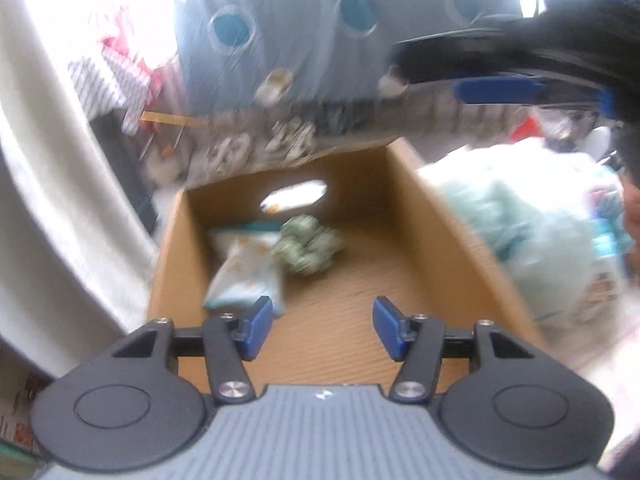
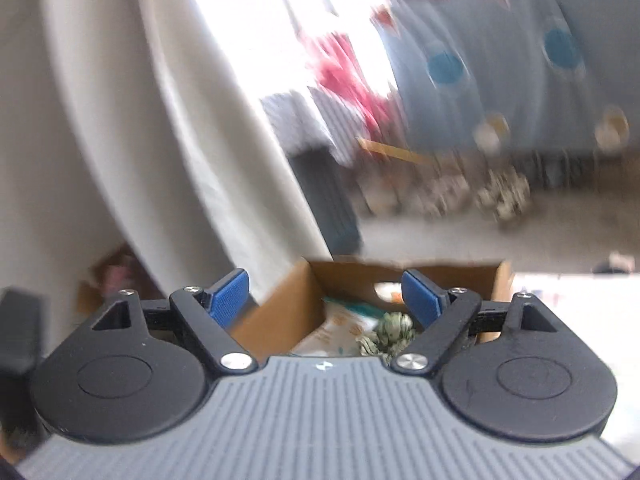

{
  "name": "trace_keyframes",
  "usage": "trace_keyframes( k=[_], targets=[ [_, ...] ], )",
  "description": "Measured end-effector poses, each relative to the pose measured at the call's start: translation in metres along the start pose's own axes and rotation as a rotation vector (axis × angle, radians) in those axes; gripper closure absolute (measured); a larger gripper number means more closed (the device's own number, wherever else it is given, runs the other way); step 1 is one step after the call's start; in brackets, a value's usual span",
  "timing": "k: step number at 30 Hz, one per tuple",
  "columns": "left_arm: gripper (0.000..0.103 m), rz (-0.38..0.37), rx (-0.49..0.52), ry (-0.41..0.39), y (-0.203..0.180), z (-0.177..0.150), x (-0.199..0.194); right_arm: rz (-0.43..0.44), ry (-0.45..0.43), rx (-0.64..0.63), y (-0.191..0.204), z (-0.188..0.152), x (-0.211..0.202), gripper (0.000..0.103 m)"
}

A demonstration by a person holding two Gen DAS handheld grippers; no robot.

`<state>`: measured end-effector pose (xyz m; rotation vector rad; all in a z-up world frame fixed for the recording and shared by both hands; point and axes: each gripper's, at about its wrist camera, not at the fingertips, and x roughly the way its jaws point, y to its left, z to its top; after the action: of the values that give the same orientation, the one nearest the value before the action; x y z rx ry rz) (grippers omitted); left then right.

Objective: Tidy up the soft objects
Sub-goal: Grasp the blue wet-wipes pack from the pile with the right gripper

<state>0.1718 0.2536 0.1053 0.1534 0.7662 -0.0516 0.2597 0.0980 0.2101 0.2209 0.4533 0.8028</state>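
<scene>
Cardboard box already holds two soft items, a pale pouch and a green bundle. Left gripper and right gripper both stand open and empty. Beside the box, a soft pile seems still unsorted.

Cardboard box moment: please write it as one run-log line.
left gripper: open, empty | right gripper: open, empty | cardboard box: holds pale pouch, green bundle
</scene>
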Motion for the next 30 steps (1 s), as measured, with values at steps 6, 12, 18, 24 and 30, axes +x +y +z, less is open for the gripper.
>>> trace_keyframes(
  k=[6,12,18,24,30],
  targets=[
    [0.04,-0.233,-0.048,-0.08,-0.068,-0.015,-0.033,-0.212,0.036,-0.222,-0.046,-0.035,-0.136,0.006],
    [0.037,-0.341,0.119,-0.023,-0.165,-0.049,-0.012,-0.302,0.301,-0.44,-0.093,-0.1,-0.155,0.001],
    [0.038,-0.479,0.057,0.028,-0.21,-0.077,0.009,-0.323,0.344,-0.459,-0.128,-0.141,-0.126,0.001],
    [0.038,-0.475,0.019,0.063,-0.215,-0.089,0.026,-0.257,0.369,-0.207,-0.174,-0.14,-0.113,0.001],
    [0.038,-0.484,-0.063,0.05,-0.21,-0.087,0.032,-0.288,0.362,-0.065,-0.18,-0.129,-0.126,0.036]
  ],
)
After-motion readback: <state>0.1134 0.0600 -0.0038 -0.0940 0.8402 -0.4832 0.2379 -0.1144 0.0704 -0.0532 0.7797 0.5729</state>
